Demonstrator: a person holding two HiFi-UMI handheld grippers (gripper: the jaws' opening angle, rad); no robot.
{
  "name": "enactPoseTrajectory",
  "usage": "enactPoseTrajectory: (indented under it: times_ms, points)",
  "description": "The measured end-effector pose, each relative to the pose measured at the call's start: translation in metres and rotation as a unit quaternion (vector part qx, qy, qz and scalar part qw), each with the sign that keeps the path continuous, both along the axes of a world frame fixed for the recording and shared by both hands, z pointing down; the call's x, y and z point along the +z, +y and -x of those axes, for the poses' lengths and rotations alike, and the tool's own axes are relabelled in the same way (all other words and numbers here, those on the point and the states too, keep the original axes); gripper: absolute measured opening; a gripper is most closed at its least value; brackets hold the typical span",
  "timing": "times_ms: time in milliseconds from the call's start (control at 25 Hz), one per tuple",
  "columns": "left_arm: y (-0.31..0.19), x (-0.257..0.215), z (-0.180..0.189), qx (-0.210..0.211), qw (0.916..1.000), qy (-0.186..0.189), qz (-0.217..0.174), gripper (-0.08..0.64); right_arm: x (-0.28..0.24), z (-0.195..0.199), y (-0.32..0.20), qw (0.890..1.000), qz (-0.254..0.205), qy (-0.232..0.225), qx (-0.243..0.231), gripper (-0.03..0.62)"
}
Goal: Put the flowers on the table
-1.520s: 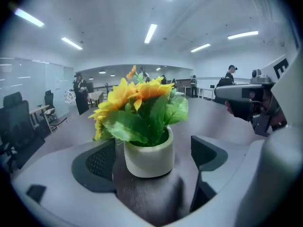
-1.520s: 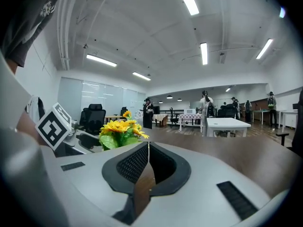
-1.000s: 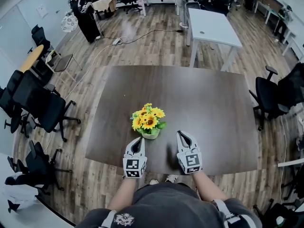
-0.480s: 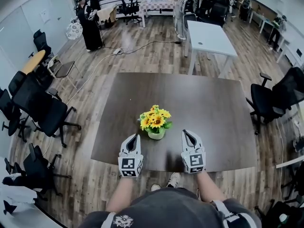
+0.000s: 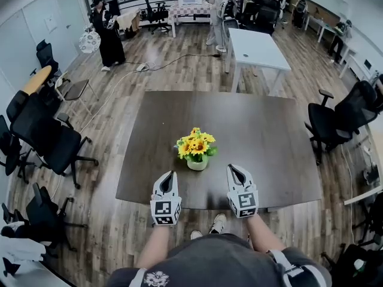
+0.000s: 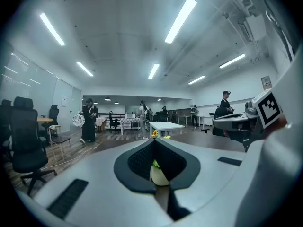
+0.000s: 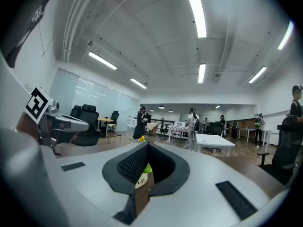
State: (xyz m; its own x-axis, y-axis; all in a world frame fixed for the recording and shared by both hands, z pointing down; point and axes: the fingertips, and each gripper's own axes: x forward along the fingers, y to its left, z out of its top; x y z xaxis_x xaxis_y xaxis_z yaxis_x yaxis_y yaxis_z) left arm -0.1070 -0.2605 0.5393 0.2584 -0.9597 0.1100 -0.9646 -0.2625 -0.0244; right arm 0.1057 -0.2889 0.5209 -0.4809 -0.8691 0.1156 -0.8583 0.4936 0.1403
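A bunch of yellow sunflowers (image 5: 195, 147) in a small pale pot (image 5: 197, 164) stands upright on the dark brown table (image 5: 263, 136), near its front middle. My left gripper (image 5: 170, 175) hovers over the table's front edge, just left of the pot and apart from it, with its jaws shut and empty. The right gripper (image 5: 233, 169) sits to the pot's right, also apart, jaws together with nothing held. In the left gripper view the pot (image 6: 159, 175) shows through the notch of the left gripper (image 6: 155, 142). The right gripper view shows the pot (image 7: 140, 178) beyond the right gripper (image 7: 146, 148).
Black office chairs (image 5: 45, 137) stand left of the table, and another chair (image 5: 326, 123) to its right. A white table (image 5: 254, 43) stands beyond. A person in black (image 5: 108, 34) is at the far left, others further back. A cable (image 5: 173, 57) runs across the wooden floor.
The head view has shifted, so the table and flowers sit higher in the picture. Both grippers stay shut on either side of the pot, the left a little farther from it.
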Motion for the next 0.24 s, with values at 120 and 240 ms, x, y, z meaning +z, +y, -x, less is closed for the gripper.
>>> enactPoseTrajectory:
  times_ms: [120, 240]
  points:
    - [0.007, 0.001, 0.004, -0.002, 1.0, 0.007, -0.002, 0.008, 0.001, 0.001, 0.01, 1.0, 0.004, 0.001, 0.004, 0.023]
    - [0.013, 0.0, 0.007, 0.002, 0.9999, 0.01, -0.006, 0.008, 0.001, 0.002, 0.018, 1.0, 0.015, -0.015, 0.013, 0.023]
